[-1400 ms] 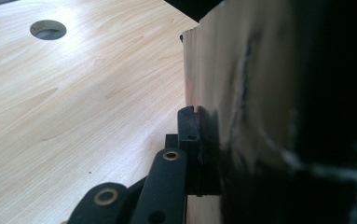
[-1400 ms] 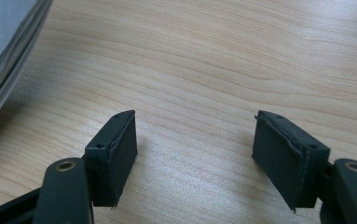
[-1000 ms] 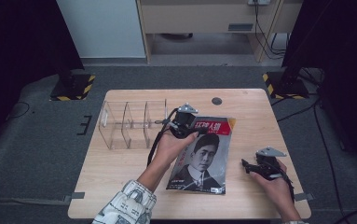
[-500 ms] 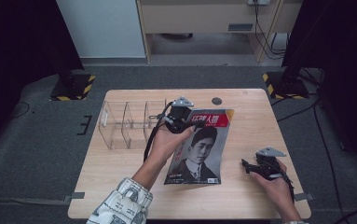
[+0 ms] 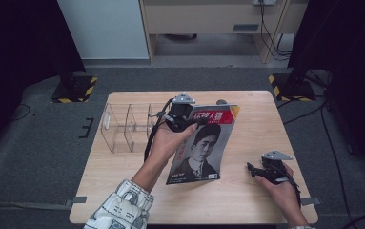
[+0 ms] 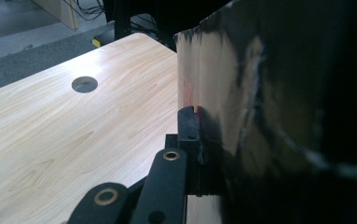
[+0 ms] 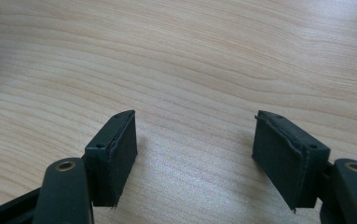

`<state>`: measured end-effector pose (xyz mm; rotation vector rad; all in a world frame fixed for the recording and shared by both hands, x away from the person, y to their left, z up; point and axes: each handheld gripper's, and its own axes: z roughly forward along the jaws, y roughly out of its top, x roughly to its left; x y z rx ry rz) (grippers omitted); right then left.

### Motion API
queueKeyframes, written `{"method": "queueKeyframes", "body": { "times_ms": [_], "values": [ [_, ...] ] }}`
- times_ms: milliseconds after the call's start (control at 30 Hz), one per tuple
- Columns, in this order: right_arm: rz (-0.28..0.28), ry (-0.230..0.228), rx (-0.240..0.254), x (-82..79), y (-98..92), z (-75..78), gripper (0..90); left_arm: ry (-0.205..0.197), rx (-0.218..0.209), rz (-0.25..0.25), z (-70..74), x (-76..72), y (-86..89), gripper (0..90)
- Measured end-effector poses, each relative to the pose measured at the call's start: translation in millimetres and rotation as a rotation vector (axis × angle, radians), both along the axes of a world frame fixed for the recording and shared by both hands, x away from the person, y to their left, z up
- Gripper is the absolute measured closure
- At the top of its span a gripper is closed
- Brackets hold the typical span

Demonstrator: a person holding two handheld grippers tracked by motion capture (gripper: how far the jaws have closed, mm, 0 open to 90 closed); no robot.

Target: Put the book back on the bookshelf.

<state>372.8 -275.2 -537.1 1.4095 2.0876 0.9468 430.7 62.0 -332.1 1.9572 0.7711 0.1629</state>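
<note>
Magazine [image 5: 203, 145], glossy cover with a black-and-white portrait of a person in a suit, red-and-white title block across the top and a yellow corner at top right, held tilted up off the wooden table [image 5: 123, 176], top edge raised toward the far side, bottom edge low near the table's middle. Its top left corner is pinched in the left gripper [image 5: 182, 119], just beside the clear plastic divider rack [image 5: 127, 125]. In the left gripper view the cover [image 6: 241, 93] stands near upright against the jaw, shiny and dark with glare.
</note>
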Motion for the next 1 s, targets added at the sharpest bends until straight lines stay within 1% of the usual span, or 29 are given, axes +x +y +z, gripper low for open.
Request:
{"method": "queueKeyframes", "body": {
  "times_ms": [67,100,167,333,433,700,933,1000],
  "values": [
    [0.002,-0.003,-0.002,0.2,-0.2,-0.1,30.7,-0.001,-0.008,0.000,3.4,-0.2,1.1,86.5],
    [0.002,-0.003,-0.002,0.2,-0.2,-0.1,30.7,-0.002,-0.026,0.003,5.3,-0.2,2.3,86.4],
    [0.002,-0.003,-0.001,0.2,-0.1,-0.1,30.7,-0.005,-0.045,0.007,8.6,0.2,4.4,86.5],
    [0.004,-0.004,-0.002,0.2,-0.2,-0.1,30.7,-0.022,-0.033,0.013,15.0,-0.6,5.5,86.5],
    [0.003,-0.003,-0.001,0.2,-0.1,-0.1,30.7,-0.025,-0.028,0.016,16.4,-0.3,6.8,86.4],
    [0.003,-0.003,-0.001,0.2,0.0,-0.1,30.7,-0.029,-0.038,0.021,19.6,-2.5,10.2,86.5],
    [0.007,-0.003,-0.004,0.1,-0.2,-0.1,30.7,-0.039,-0.040,0.025,27.0,-6.5,15.6,86.5],
    [0.004,0.000,0.002,-0.1,0.3,0.1,30.7,-0.044,-0.041,0.028,29.1,-7.9,17.3,86.4]
  ]
}}
